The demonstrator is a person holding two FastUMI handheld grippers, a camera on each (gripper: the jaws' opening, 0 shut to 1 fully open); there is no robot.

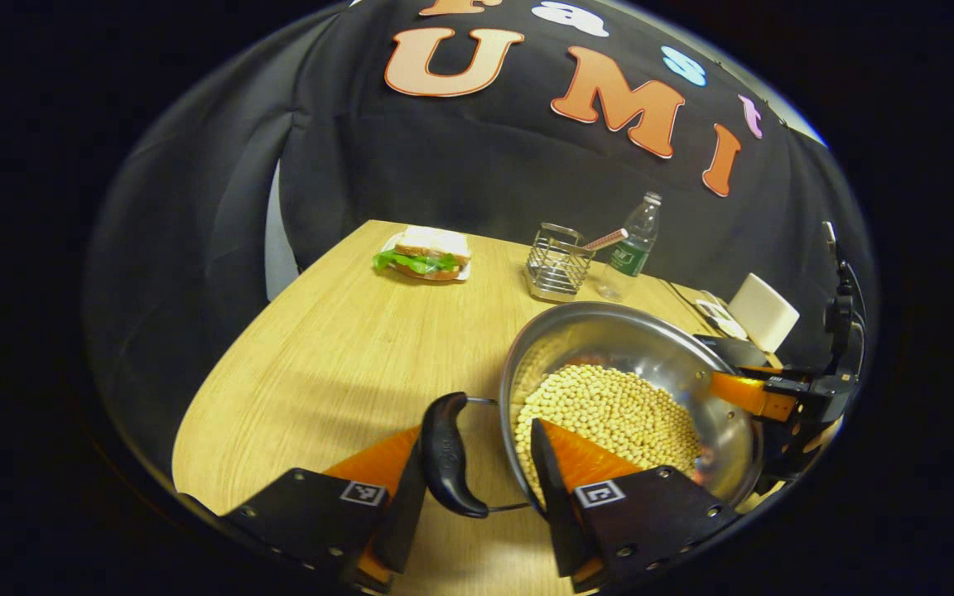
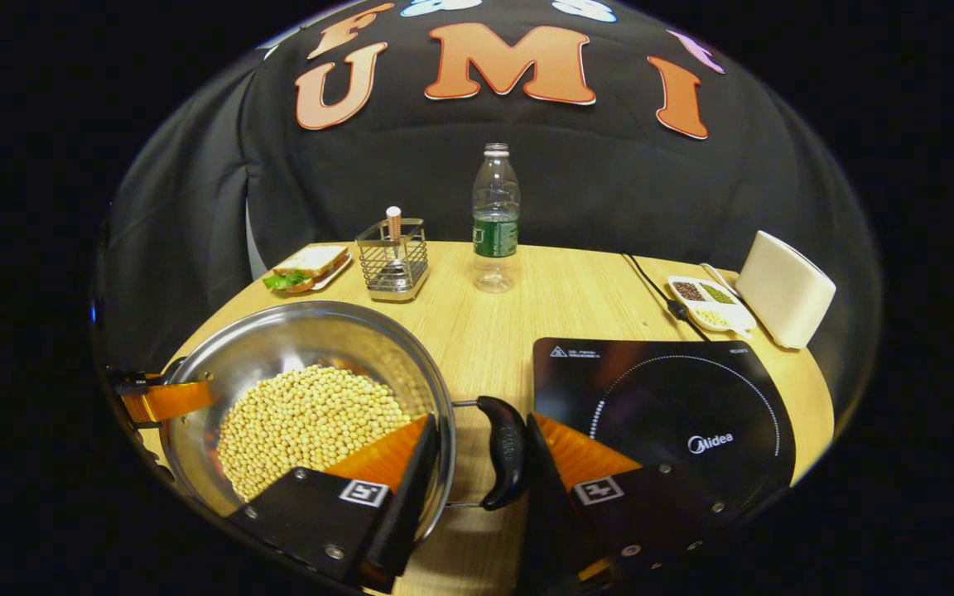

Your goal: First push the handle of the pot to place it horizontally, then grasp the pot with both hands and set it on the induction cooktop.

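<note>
A steel pot (image 1: pixel 651 348) (image 2: pixel 303 339) holding soybeans (image 1: pixel 609 414) (image 2: pixel 303 422) stands on the wooden table, just left of the black induction cooktop (image 2: pixel 667 406). My left gripper (image 1: pixel 479 426) grips one side. One finger presses the outside of the black loop handle (image 1: pixel 446 455) and the other sits inside the rim over the beans. My right gripper (image 2: pixel 481 418) holds the opposite handle (image 2: pixel 506 459) the same way. Each gripper appears across the pot in the other's view, the right gripper (image 1: pixel 754 396) and the left gripper (image 2: pixel 164 400). Both handles lie level.
At the back of the table are a sandwich on a plate (image 2: pixel 309 266), a wire basket (image 2: pixel 394 261) and a plastic bottle (image 2: pixel 495 223). Behind the cooktop lie a power cable (image 2: pixel 651 290), a small seasoning dish (image 2: pixel 709 302) and a white box (image 2: pixel 783 290).
</note>
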